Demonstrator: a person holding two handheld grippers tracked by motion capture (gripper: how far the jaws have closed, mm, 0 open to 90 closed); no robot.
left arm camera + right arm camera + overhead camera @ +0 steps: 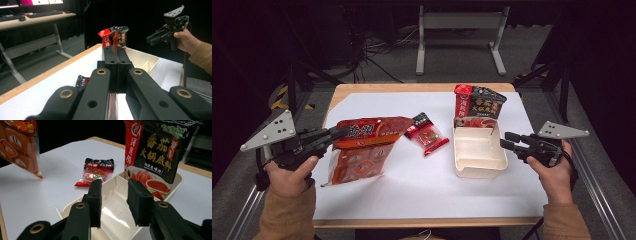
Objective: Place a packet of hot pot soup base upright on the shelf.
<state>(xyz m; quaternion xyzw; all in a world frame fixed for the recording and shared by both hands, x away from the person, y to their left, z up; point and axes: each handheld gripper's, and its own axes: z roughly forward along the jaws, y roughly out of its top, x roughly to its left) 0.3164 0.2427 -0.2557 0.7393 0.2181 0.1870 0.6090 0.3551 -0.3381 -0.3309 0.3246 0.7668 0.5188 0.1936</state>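
Light falls from above onto the white sheet [427, 185], which glows bright against a dark room. The orange bag [362, 150] throws a soft shadow beside it. Glare streaks the tray [112, 216] floor; the near jaws look blurred.

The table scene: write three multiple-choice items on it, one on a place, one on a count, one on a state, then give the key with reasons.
1. Where does the black-and-red sauce pouch stand?
A. At the far end of the cream tray
B. On the floor
C. Under the orange bag

2. How many food packets are on or over the table?
A. One
B. Three
C. Six

3. What is the left hand-held gripper doing?
A. Standing open with nothing in it
B. Clamped on the orange bag
C. Resting inside the tray

Key:
1 A: the pouch leans upright in the tray's far end.
2 B: orange bag, small red packet, sauce pouch.
3 B: its jaws are shut on the bag's top edge, while the right hand-held gripper is open.
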